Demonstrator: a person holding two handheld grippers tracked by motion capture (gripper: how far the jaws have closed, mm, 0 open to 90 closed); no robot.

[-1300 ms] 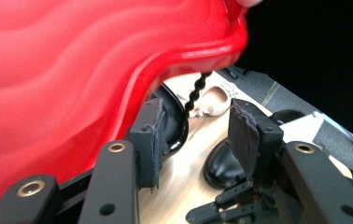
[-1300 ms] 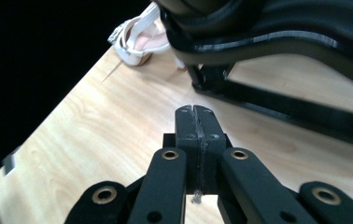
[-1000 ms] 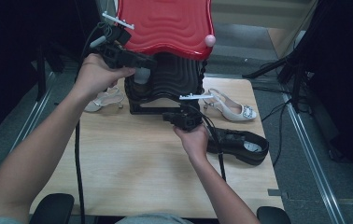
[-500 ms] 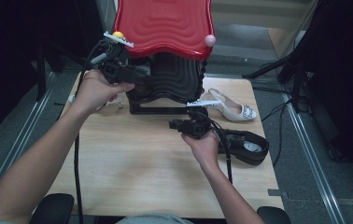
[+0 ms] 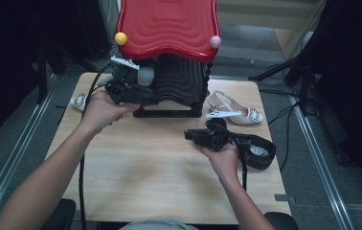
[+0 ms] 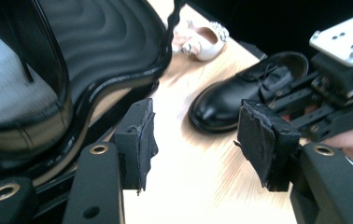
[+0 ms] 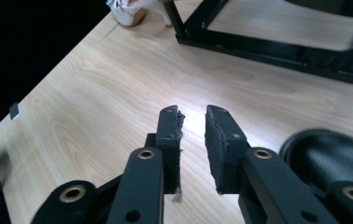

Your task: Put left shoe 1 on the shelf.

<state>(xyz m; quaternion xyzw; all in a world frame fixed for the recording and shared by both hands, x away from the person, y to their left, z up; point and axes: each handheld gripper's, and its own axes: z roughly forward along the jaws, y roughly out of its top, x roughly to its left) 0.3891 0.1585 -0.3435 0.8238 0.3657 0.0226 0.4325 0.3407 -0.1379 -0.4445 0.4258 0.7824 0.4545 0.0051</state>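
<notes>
Meanwhile, the black shoe (image 5: 258,151) lies near the table's (image 5: 136,177) right edge, beside the narrowly parted, empty right gripper (image 5: 190,135). Left gripper (image 5: 152,98), half-open and empty, faces the black rack (image 5: 179,84); a white heel (image 5: 239,110) sits farther back.

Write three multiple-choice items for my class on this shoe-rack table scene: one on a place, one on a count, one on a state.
1. Where does the black shoe lie?
A. On the rack's red top
B. On the table near the right gripper
C. On the floor

2. How many small balls sit on the red top of the rack?
A. Two
B. None
C. Five

3. How do the left gripper's jaws stand?
A. Clamped on a white shoe
C. Clamped on the black shoe
B. Apart, with nothing between them

Key: 1 B, the shoe rests on the wooden table beside the right gripper; 2 A, one yellow, one pink; 3 B, bare wood shows between the pads.
</notes>
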